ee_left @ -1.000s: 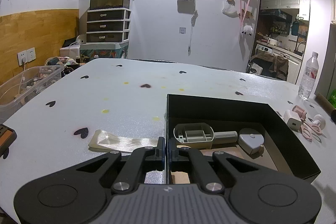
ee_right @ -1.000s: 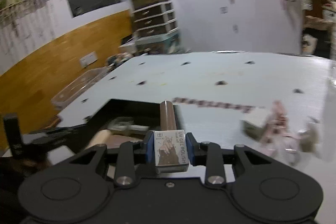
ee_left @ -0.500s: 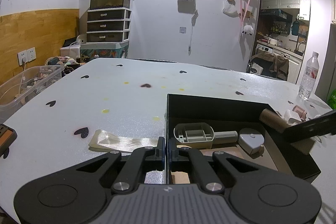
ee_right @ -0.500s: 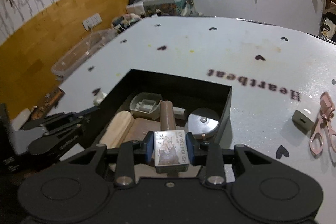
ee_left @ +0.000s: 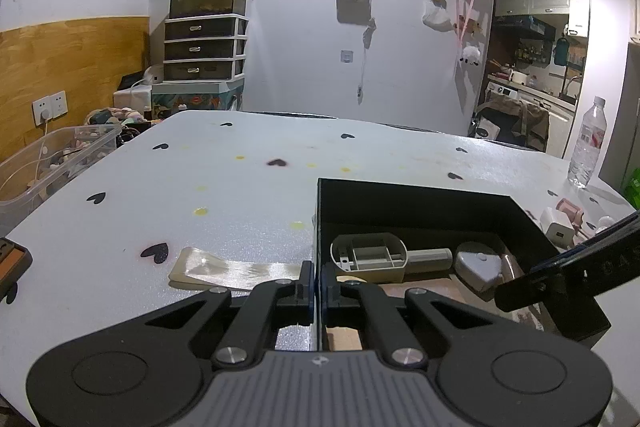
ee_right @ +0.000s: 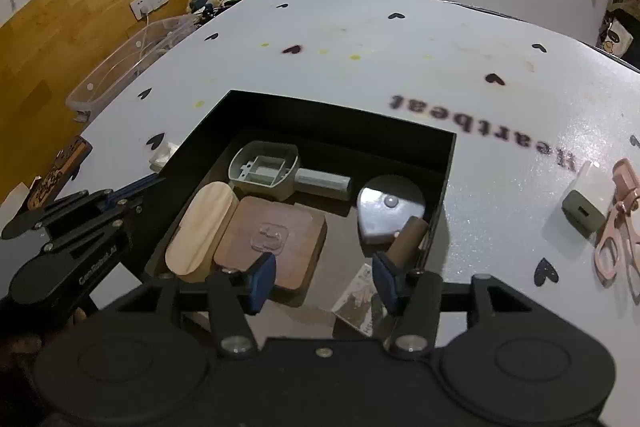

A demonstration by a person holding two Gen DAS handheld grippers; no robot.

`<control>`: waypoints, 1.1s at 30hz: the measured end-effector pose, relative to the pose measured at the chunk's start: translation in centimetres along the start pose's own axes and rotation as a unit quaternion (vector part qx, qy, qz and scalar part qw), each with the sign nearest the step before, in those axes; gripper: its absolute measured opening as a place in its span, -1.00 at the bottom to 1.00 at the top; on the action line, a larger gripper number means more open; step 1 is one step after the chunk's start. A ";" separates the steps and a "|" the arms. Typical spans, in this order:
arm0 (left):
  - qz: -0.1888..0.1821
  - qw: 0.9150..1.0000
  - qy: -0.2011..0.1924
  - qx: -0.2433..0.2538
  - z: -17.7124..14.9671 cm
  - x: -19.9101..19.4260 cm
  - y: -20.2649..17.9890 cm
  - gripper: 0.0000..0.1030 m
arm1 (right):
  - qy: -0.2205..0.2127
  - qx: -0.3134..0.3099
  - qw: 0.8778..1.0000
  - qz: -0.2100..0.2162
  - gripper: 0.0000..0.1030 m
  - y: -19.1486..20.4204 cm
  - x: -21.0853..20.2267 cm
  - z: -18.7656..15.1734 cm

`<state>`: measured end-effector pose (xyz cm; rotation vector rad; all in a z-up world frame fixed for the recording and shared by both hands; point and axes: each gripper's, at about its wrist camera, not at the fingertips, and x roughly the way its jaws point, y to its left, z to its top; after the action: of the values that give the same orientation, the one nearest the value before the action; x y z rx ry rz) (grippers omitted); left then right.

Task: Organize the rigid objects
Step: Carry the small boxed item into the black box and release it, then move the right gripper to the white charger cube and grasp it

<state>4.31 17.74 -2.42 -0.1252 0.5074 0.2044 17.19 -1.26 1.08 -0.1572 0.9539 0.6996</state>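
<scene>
Lying in box (ee_right: 448,163), bottle (ee_right: 404,243) cap-end forward.

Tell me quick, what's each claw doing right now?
Left claw: closed on the black box wall.
Right claw: open, empty; the gel polish bottle lies in the box.

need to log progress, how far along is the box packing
Done: the black box already holds a grey scoop, heart-shaped tape measure, brown block, wooden piece and the gel polish bottle.

In hand: nothing; the right gripper is open above the box, while the left gripper pinches the box wall.

Left: white charger and pink scissors on the table.
</scene>
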 end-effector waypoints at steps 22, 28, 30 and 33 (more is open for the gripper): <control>0.000 1.000 0.000 -0.001 0.0 0.0 0.0 -0.96 | -0.058 -0.001 0.998 0.030 0.65 -0.8 -4.4 -0.6; 0.000 1.000 0.000 -0.001 0.0 0.0 0.0 -0.96 | -0.083 -0.001 0.996 0.032 0.92 -1.5 -5.2 -1.1; 0.000 1.000 0.000 -0.001 0.0 0.0 0.0 -0.96 | -0.096 -0.005 0.995 0.027 0.96 -1.9 -5.6 -1.5; 0.000 1.000 0.000 -0.001 0.0 0.0 0.0 -0.96 | -0.122 -0.013 0.992 0.008 1.00 -2.6 -6.4 -2.4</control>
<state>4.32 17.76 -2.40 -0.1267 0.5072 0.2052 14.71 -7.37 4.29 -0.0845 0.7119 0.7280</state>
